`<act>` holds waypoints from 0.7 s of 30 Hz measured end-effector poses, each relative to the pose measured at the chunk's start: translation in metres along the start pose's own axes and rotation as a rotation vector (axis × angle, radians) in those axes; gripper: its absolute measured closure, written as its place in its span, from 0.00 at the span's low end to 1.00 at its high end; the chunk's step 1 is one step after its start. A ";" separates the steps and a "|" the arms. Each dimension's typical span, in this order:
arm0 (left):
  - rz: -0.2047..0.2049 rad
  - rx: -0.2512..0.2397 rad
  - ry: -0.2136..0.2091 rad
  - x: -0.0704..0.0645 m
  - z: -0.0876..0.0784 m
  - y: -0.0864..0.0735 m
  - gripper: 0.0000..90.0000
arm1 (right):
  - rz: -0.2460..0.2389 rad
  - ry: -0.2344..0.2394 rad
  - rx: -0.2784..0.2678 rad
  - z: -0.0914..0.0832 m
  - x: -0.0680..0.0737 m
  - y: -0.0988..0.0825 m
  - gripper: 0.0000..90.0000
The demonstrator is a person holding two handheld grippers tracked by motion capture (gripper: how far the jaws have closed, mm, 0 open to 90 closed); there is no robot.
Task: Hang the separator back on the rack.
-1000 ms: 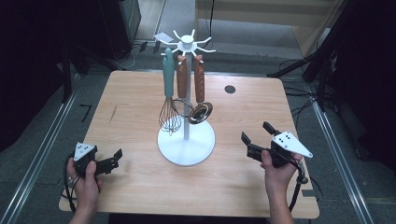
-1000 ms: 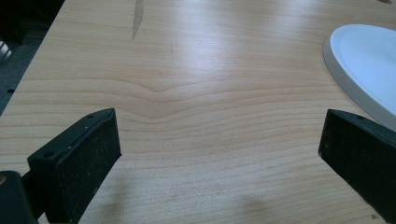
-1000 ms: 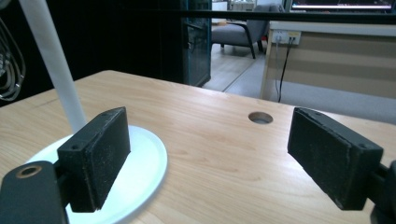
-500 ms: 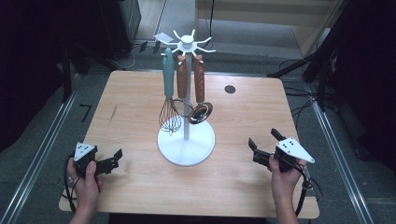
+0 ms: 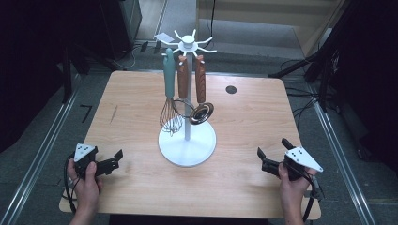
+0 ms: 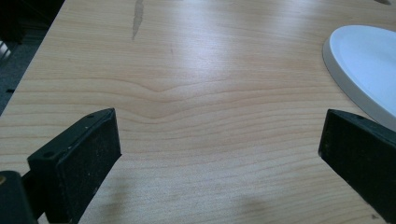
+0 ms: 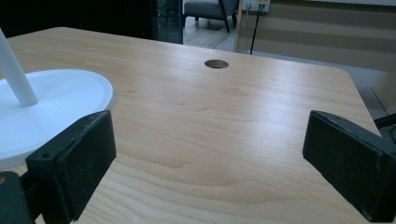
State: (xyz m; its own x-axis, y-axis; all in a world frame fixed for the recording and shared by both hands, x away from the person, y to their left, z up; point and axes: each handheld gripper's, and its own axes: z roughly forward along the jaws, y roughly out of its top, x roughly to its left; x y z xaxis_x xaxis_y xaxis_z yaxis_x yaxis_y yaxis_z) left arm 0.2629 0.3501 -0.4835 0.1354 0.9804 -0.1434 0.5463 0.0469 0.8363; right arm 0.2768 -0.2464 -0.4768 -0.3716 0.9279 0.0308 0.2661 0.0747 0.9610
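table (image 5: pixel 141 117): pale wood, smooth | stand (image 5: pixel 187 147): white, glossy | whisk (image 5: pixel 171 119): metal wire

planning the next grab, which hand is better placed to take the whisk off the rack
Left, probably. The whisk hangs on the left side of the rack, facing the left hand-held gripper, which is open and empty. The right hand-held gripper, also open, would have to reach past the pole.
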 end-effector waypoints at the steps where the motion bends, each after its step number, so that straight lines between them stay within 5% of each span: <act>1: 0.000 0.000 0.000 0.000 0.000 0.000 0.00 | 0.001 -0.003 0.006 -0.001 -0.001 -0.002 0.03; 21: 0.005 0.002 0.004 0.000 0.000 0.000 0.00 | 0.014 -0.091 0.040 -0.036 -0.033 -0.025 0.03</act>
State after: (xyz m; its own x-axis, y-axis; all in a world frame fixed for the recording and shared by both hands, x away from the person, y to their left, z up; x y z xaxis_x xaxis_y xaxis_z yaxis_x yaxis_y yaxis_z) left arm 0.2627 0.3496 -0.4835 0.1349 0.9813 -0.1373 0.5472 0.0417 0.8360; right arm 0.2499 -0.2920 -0.4918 -0.2856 0.9582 0.0169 0.3069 0.0747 0.9488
